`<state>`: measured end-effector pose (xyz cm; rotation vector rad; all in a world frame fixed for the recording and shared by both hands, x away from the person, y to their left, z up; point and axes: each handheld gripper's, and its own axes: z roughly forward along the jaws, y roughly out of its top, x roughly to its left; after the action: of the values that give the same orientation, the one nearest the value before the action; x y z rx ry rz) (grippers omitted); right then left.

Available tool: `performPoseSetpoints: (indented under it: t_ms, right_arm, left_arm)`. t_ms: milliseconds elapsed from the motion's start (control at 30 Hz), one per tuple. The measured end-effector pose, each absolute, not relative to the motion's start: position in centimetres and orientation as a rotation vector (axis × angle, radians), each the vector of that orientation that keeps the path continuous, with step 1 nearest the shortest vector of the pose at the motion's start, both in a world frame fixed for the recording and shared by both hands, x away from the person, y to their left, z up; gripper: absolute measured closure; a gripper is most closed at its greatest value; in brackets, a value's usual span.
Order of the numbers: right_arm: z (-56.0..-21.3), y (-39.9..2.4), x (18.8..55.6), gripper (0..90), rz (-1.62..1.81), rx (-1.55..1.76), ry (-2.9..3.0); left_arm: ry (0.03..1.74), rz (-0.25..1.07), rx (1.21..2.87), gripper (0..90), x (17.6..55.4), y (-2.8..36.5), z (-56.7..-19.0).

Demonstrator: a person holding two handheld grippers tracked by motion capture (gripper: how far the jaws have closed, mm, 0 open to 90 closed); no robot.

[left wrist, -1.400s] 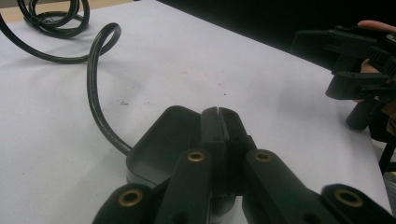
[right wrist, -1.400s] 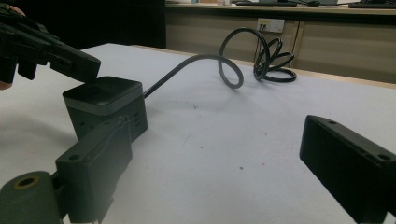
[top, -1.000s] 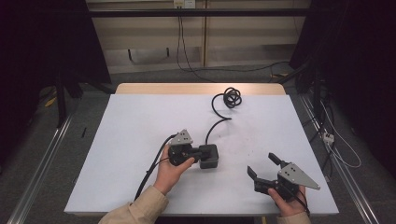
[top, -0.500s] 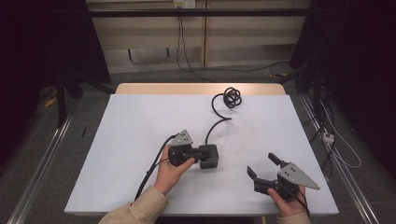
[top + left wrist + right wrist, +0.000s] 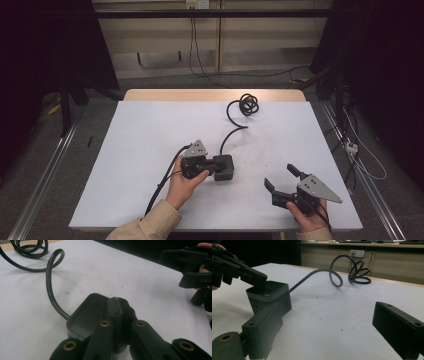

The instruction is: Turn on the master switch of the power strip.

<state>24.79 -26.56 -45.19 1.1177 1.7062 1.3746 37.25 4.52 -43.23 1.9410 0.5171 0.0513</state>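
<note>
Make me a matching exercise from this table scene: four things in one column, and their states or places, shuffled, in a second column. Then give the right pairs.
Things:
1. left claw
2. right claw
3. black box
4. cable coil

States or places:
A. looped up near the far edge of the table
B. jaws spread wide, nothing between them
C. jaws pressed together, tips resting on top of the box
D. sits mid-table, cable running from its far side

Pairs: 1-C, 2-B, 3-D, 4-A
</note>
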Motion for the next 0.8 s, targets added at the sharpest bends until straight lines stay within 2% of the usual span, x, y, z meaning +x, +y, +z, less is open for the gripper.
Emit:
performPoseSetpoints:
  t_ms: [800]
  right_arm:
    - [-45.20,-26.35,24.78,8.8,1.374,1.118,1.709]
  left_arm:
    - [0.511,0.068,1.947,90.0,37.11,4.50,-43.31]
